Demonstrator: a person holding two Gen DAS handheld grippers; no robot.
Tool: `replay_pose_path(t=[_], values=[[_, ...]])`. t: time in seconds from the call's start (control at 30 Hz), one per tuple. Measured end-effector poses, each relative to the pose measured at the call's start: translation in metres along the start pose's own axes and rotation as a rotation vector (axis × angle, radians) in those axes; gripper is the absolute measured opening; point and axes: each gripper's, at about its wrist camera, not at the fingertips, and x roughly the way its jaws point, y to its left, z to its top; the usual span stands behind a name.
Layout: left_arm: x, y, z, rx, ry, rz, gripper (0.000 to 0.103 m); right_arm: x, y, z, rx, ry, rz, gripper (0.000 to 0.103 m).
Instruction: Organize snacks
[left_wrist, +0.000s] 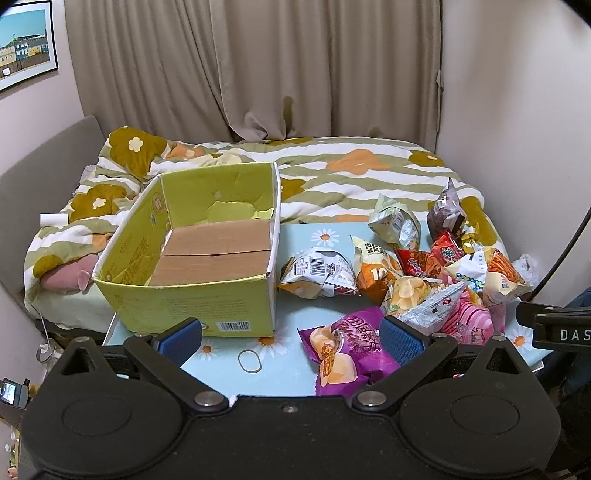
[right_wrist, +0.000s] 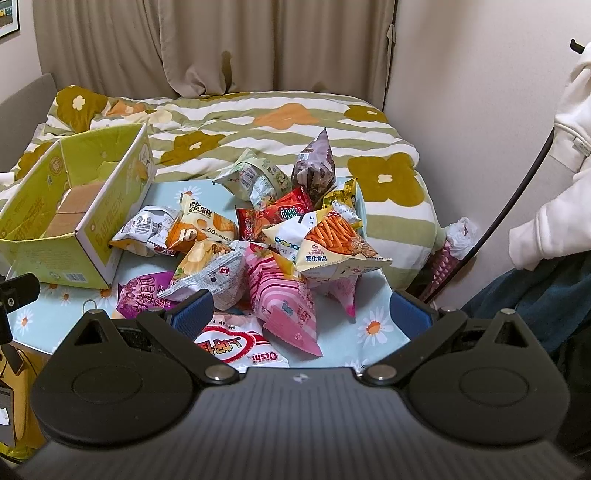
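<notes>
Jaws on both tools stand wide apart and grip nothing: the left gripper (left_wrist: 290, 338) hangs low over the near tabletop (left_wrist: 221, 365), its span framing a rubber band (left_wrist: 250, 360) and the purple bag (left_wrist: 349, 350), whose edge lies beside the right-hand pad; the right gripper (right_wrist: 301, 315) hovers over the near end of the snack pile (right_wrist: 280, 236), with the pink striped bag (right_wrist: 284, 310) and a white Oishi bag (right_wrist: 232, 345) between its pads. Judged from this, no sorting has begun, and each tool seems lined up over the closest bag because those are the easiest first picks. The green box (left_wrist: 192, 306) sits on the tabletop just left of the pile, open top up and empty inside apart from its cardboard floor, a sensible spot for short transfers; a white crumpled bag (left_wrist: 319, 271) lies nearly against its side. Beyond the tabletop is the bed (left_wrist: 332, 173) with a flowered quilt. The Oishi bag is partly cut off by the right tool's body, lower bags in the pile are buried under others, and a person's pale sleeve (right_wrist: 557, 192) shows at the right view's edge.
</notes>
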Motion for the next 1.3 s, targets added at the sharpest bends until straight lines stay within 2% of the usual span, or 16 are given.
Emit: replay_pose_path(t=[0.83, 1.07, 1.3], values=[[0.013, -0.004, 0.005, 0.003, 0.032, -0.025, 0.103, 0.007, 0.002, 0.002, 0.008, 0.008, -0.002, 0.103], [0.038, -0.003, 0.011, -0.003, 0.093, -0.096, 0.103, 0.015, -0.002, 0.002, 0.012, 0.022, 0.003, 0.103], [0.088, 0.002, 0.001, -0.074, 0.191, -0.223, 0.103, 0.045, -0.001, -0.004, 0.036, 0.062, 0.012, 0.103]])
